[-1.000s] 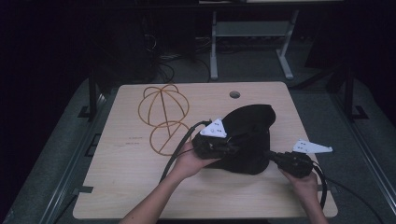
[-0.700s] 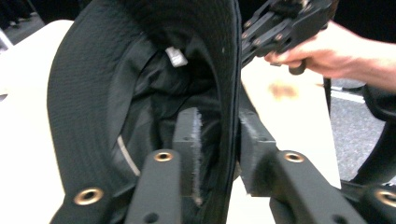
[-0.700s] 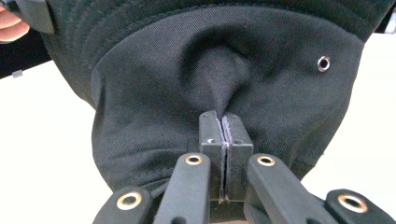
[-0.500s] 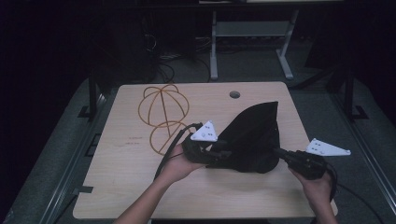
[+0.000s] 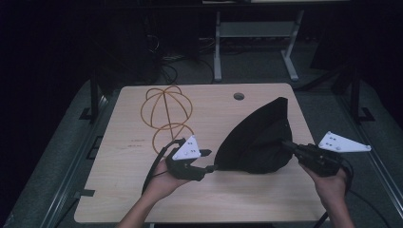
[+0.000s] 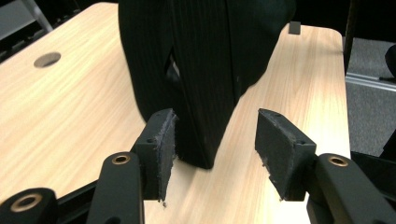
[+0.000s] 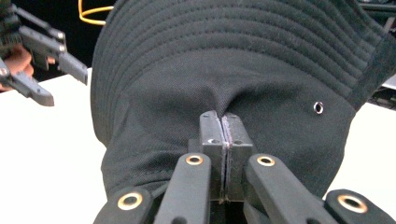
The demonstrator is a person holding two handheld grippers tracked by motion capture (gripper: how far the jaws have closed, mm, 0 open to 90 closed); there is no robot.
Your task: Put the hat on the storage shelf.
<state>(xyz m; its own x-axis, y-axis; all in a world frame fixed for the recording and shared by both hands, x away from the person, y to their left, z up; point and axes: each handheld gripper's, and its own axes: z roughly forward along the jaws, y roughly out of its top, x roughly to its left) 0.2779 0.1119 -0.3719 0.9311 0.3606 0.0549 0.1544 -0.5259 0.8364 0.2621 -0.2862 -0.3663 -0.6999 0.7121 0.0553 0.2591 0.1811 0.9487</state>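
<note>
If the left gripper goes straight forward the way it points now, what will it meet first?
Most likely the black hat. The left gripper is open, and the hat's folded edge already stands between its jaws, near one of them, so it would meet it almost at once.

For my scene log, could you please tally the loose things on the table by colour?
Black: 1, the hat
Orange: 1, the wire frame
Total: 2
</note>
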